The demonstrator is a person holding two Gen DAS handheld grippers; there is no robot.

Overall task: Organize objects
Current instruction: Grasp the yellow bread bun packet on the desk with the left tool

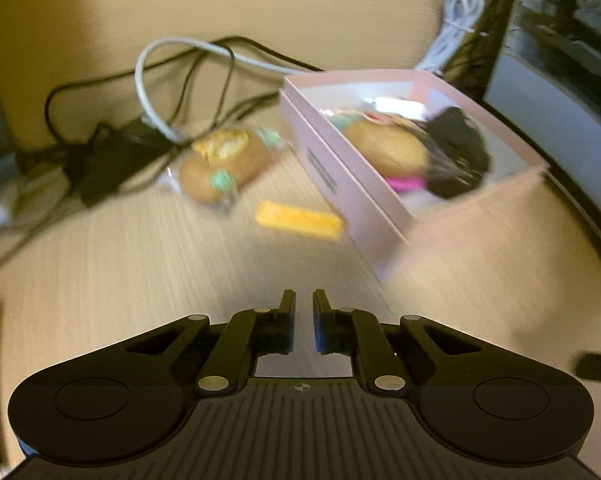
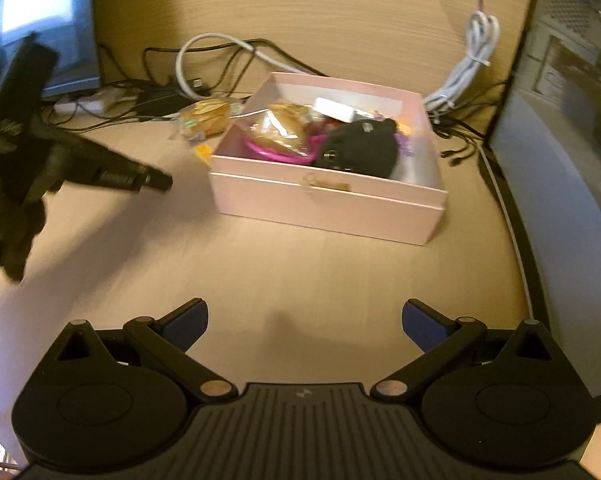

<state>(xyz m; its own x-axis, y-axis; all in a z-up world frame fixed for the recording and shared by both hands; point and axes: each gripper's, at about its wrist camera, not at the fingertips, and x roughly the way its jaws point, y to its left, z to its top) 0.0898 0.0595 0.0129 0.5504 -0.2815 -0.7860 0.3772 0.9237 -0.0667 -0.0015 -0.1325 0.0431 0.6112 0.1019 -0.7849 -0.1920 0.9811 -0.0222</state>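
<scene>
Left tool (image 1: 304, 300), nearly closed and empty, should open before approaching yellow bar (image 1: 299, 220) beside box (image 1: 356, 204); right tool (image 2: 304, 316) is spread wide.

1. You have a wooden desk (image 2: 300, 272) under everything.
2. A grey cable (image 1: 148, 80) loops across its far side, tangled with black wires (image 1: 80, 92).
3. A black adapter (image 1: 108, 160) lies among those wires, on your left.
4. A bundled white cable (image 2: 472, 60) sits at the far right, near a monitor (image 2: 572, 152).
5. A white power strip (image 2: 88, 102) lies at the far left, just below a lit screen (image 2: 40, 20).
</scene>
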